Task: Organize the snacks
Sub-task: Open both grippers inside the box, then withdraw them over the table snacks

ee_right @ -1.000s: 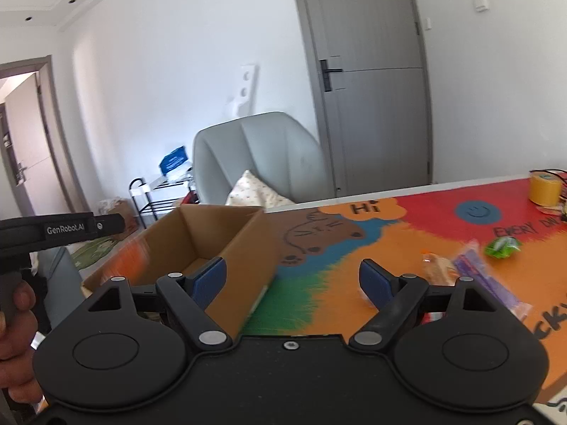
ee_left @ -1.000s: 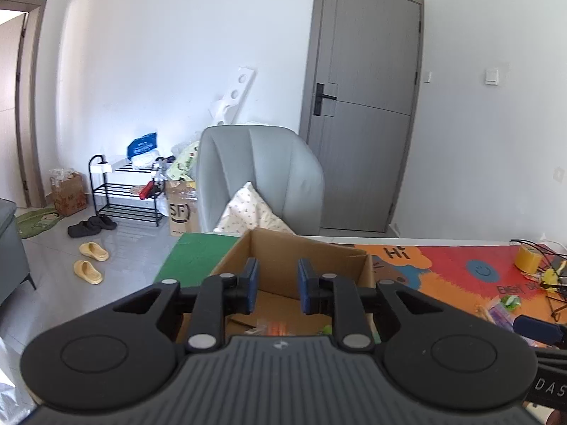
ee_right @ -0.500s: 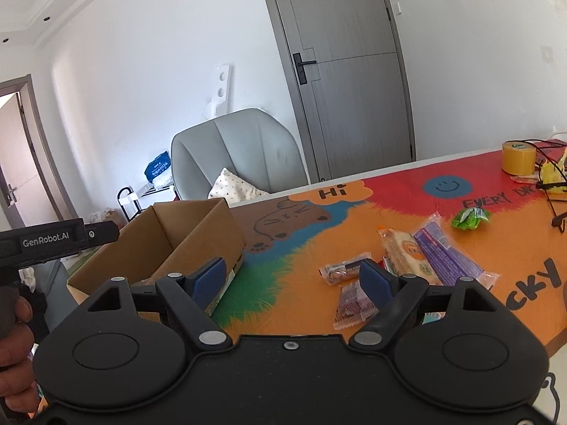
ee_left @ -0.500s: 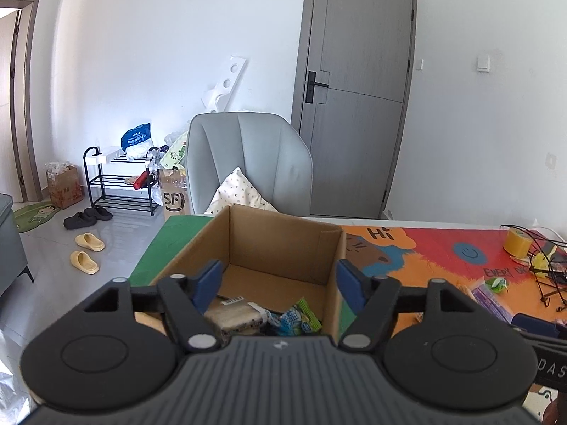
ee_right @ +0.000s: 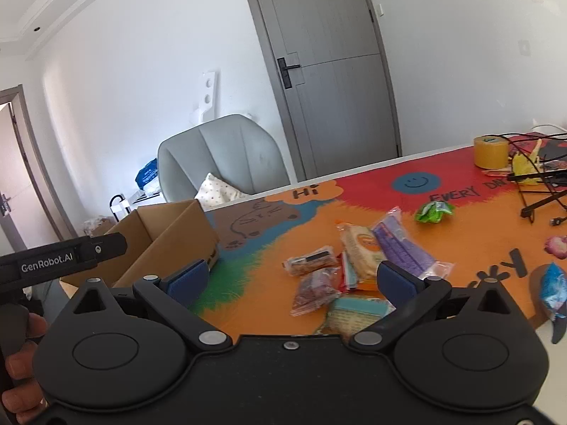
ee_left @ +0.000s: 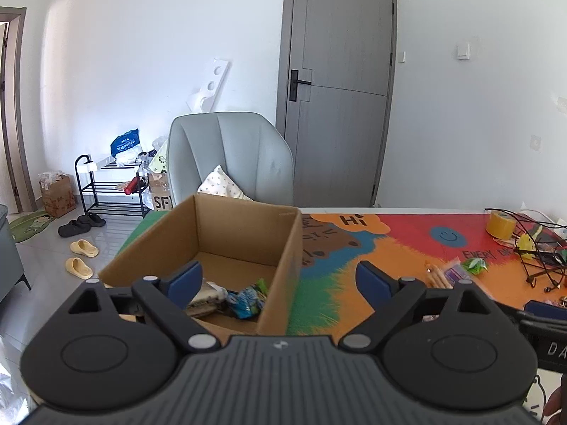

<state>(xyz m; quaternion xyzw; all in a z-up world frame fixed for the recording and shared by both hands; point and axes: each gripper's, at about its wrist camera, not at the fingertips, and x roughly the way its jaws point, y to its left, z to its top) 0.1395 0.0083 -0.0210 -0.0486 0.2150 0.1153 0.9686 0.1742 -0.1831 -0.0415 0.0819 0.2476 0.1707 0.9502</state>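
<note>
An open cardboard box (ee_left: 244, 233) stands at the table's left end, with several snack packets (ee_left: 244, 299) on its floor. My left gripper (ee_left: 280, 279) is open and empty, above the box's near right wall. My right gripper (ee_right: 290, 278) is open and empty, above a cluster of snack packets (ee_right: 358, 258) on the colourful mat (ee_right: 460, 233). A brown bar (ee_right: 312, 260), a purple packet (ee_right: 400, 248) and a green packet (ee_right: 434, 210) lie there. The box also shows in the right wrist view (ee_right: 170, 233).
A yellow tape roll (ee_right: 490, 151) and black cables (ee_right: 542, 191) sit at the table's far right. A blue packet (ee_right: 554, 290) lies at the right edge. A grey armchair (ee_left: 230, 156) stands behind the box, before a grey door (ee_left: 336, 106).
My left gripper opened and let a snack drop into the box, then rose and drew back. My right gripper swung right from the box towards the snack cluster.
</note>
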